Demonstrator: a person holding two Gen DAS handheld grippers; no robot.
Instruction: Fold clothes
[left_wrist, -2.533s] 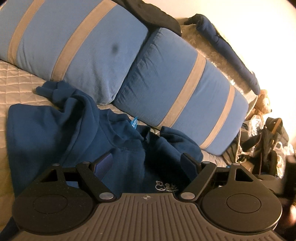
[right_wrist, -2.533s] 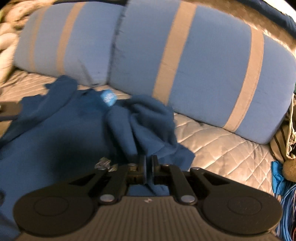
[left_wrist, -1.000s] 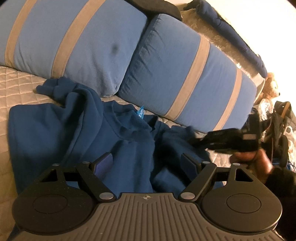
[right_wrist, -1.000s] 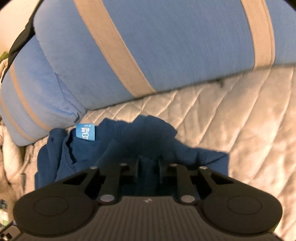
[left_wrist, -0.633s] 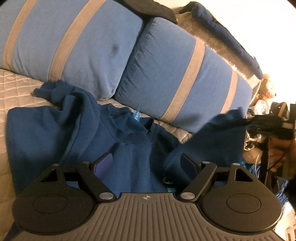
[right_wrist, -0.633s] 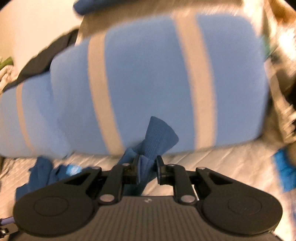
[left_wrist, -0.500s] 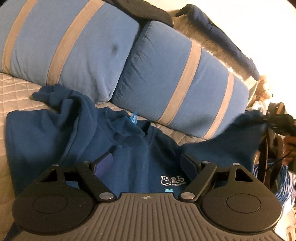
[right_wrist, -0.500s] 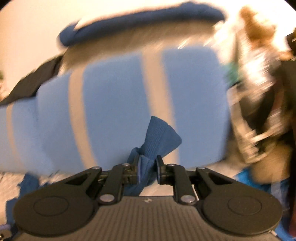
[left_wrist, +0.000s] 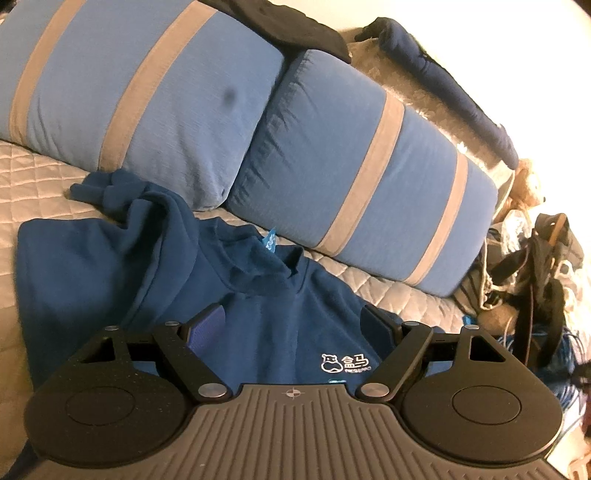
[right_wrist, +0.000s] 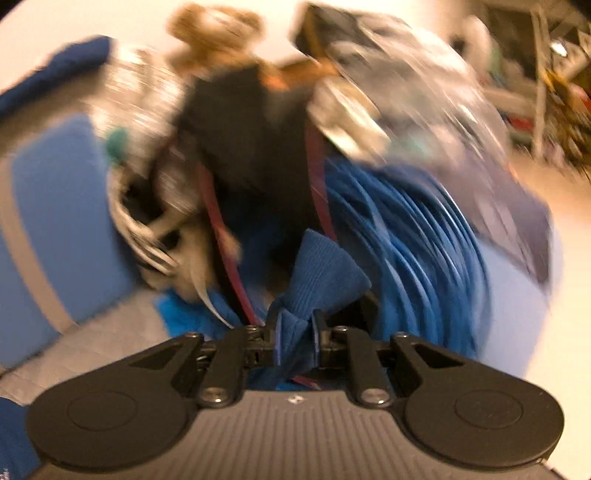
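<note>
Left wrist view looks low across the bed (left_wrist: 33, 173) toward striped pillows (left_wrist: 354, 177); right wrist view, blurred, faces bedside clutter. Both catch the teddy bear (right_wrist: 218, 29).

Mostly matt cloth, little gloss.
Sweatshirt (left_wrist: 258, 332): soft matt fleece, ribbed knit cuff (right_wrist: 325, 273). Pillows (left_wrist: 351, 177): fine-ribbed fabric. Bedspread (left_wrist: 26, 184): quilted, slight sheen. Left gripper (left_wrist: 295, 332): matt black plastic (metal pivot screws), ridged grey body.

A: Right wrist view?
B: Motion-blurred. The clutter (right_wrist: 258, 122) behind the pinched sleeve cuff (right_wrist: 325, 273) cannot be identified.

A: Left wrist view?
B: The sweatshirt (left_wrist: 258, 325) has its lower part hidden behind the left gripper (left_wrist: 293, 321); its right sleeve runs out of sight.
</note>
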